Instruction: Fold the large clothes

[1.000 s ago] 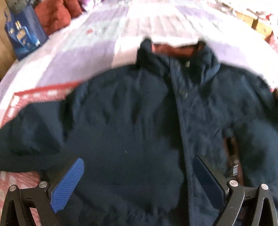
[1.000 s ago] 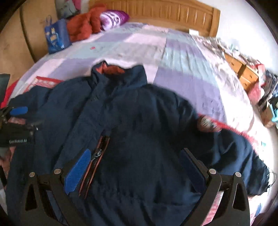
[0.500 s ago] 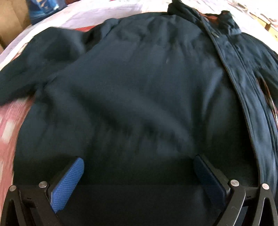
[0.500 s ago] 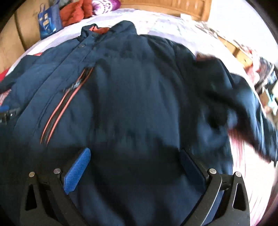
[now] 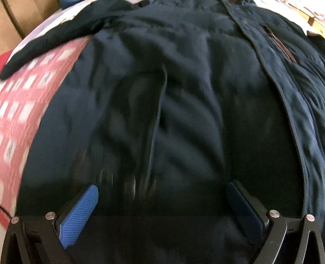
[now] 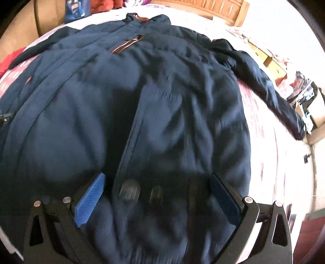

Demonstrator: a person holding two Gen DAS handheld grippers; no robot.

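A navy jacket [image 6: 162, 105] lies spread front-up across a bed [image 6: 270, 154], its collar toward the wooden headboard [image 6: 205, 8] and its hem nearest the cameras. The fabric is soft, matte and puffy, rumpled into shallow creases that run lengthwise down the body. A stitched placket [image 6: 67, 85] runs along the front, and beside it a slanted chest pocket [image 6: 128, 45] is edged in orange-brown piping. One sleeve [image 6: 264, 81] stretches out flat to the right, tapering toward the edge of the bed; in the left wrist view the other sleeve [image 5: 50, 36] reaches out to the left as a dark, limp band.

The bed cover is a quilt: pale lilac and white near the head, and a woven red strip with small white squares [image 5: 26, 97] beside the jacket's left flank.

The left tongs [image 5: 162, 203] hover low over the lower part of the jacket, released, the two fingers spread wide with nothing between them. Each finger carries a long, rounded blue pad [image 5: 79, 213] with a fine knurled grid. The right tongs [image 6: 156, 195] are likewise released and spread wide above the hem, their black angular frames bolted with silver screws. Between them a long vertical seam [image 6: 132, 130] and two dark ribbed patches show, blurred.

A blue bag [image 6: 76, 9] sits past the head of the bed.
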